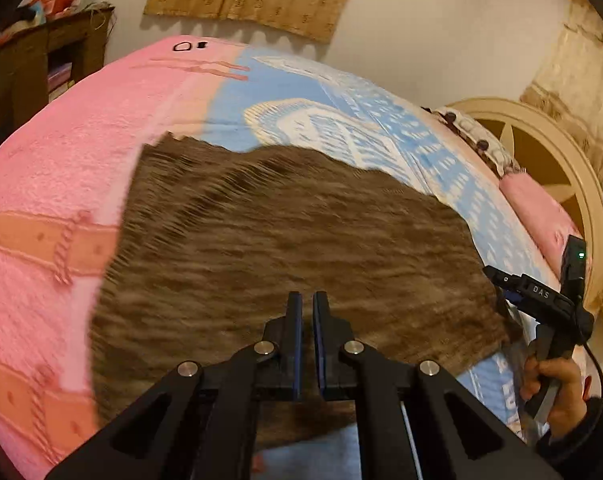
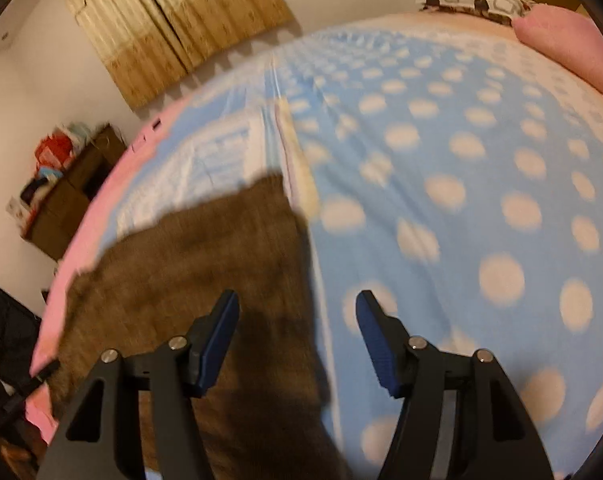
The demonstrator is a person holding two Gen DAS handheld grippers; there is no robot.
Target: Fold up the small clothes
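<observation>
Garment: brown ribbed knit cloth point(image 1: 285, 240) lies flat on my blue-and-pink bedspread point(image 1: 41, 168).
Left gripper point(image 1: 307, 300): jaws nearly closed above the cloth's near edge; grip uncertain.
Right gripper point(image 2: 297, 300): jaws wide apart, straddling the cloth's right edge.

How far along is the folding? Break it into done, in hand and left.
Done: the brown cloth lies spread on the bed; no fold is clearly visible. In hand: nothing evidently gripped. The left gripper is nearly shut above the cloth, and the right gripper hangs open over its right edge. Left: seemingly all the folding, though motion blur hides details.
</observation>
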